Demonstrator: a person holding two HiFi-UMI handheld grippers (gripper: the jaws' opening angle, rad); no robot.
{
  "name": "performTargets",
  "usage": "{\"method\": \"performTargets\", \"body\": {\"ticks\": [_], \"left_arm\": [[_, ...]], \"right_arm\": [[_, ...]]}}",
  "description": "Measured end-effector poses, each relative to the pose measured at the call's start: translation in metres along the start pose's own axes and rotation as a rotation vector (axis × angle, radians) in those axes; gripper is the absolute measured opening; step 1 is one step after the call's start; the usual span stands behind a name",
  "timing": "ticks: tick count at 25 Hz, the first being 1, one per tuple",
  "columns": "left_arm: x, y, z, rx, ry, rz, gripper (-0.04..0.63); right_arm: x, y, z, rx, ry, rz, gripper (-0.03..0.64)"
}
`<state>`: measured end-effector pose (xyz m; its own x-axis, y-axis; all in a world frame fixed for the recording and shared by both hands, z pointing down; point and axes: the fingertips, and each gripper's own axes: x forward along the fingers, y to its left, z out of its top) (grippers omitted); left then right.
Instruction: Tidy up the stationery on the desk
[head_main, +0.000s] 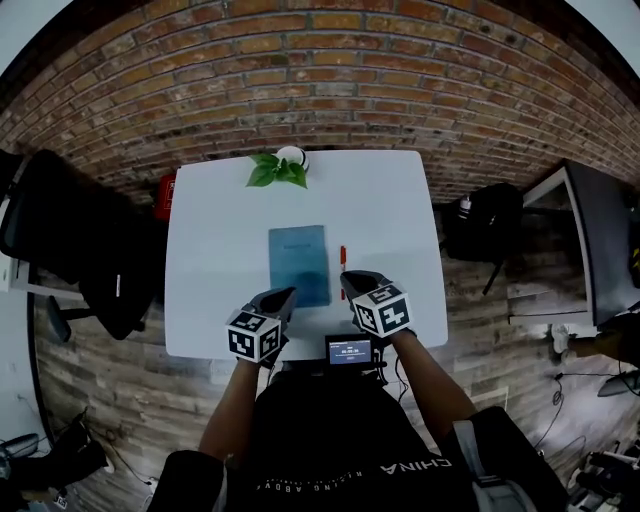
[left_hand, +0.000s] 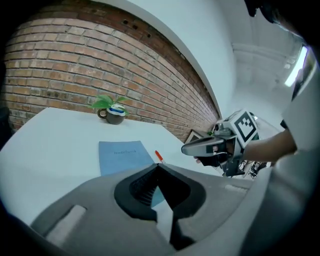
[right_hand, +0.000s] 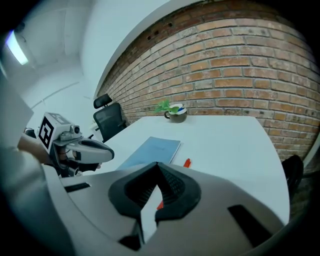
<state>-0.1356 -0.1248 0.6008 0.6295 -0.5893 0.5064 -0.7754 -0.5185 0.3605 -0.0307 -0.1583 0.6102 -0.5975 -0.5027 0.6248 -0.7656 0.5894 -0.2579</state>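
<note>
Poised at near counter (head_main: 200, 300) edge | left gripper (head_main: 288, 295) pinched together, empty | right gripper (head_main: 347, 280) likewise | blue notebook (head_main: 299, 262) just ahead between both, red pen (head_main: 342, 256) alongside, seemingly already tidied.

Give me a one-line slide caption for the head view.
Left gripper and right gripper, both shut and empty, at a white desk with a blue notebook, red pen and potted plant.
</note>
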Motion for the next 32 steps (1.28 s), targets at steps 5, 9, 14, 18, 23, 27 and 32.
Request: {"method": "performTargets", "body": {"ticks": [5, 9, 14, 18, 23, 27, 32], "left_arm": [[-0.016, 0.012, -0.002, 0.015, -0.04, -0.015, 0.011], [-0.023, 0.018, -0.004, 0.018, -0.061, -0.026, 0.011], [-0.024, 0.02, -0.001, 0.044, -0.073, -0.041, 0.011], [-0.023, 0.019, 0.002, 0.061, -0.074, -0.048, 0.011], [-0.021, 0.017, 0.003, 0.074, -0.071, -0.054, 0.011], [-0.019, 0.015, 0.001, 0.081, -0.062, -0.052, 0.011], [-0.018, 0.015, 0.001, 0.083, -0.06, -0.051, 0.011]], "right_arm": [[0.002, 0.015, 0.008, -0.029, -0.013, -0.012, 0.009], [0.004, 0.024, 0.013, -0.05, -0.018, -0.019, 0.009], [0.004, 0.03, 0.016, -0.071, -0.026, -0.027, 0.009], [0.003, 0.029, 0.016, -0.07, -0.028, -0.034, 0.009], [0.002, 0.027, 0.015, -0.067, -0.032, -0.035, 0.009], [0.001, 0.026, 0.015, -0.064, -0.034, -0.034, 0.009], [0.0, 0.025, 0.014, -0.062, -0.035, -0.033, 0.009]]}}
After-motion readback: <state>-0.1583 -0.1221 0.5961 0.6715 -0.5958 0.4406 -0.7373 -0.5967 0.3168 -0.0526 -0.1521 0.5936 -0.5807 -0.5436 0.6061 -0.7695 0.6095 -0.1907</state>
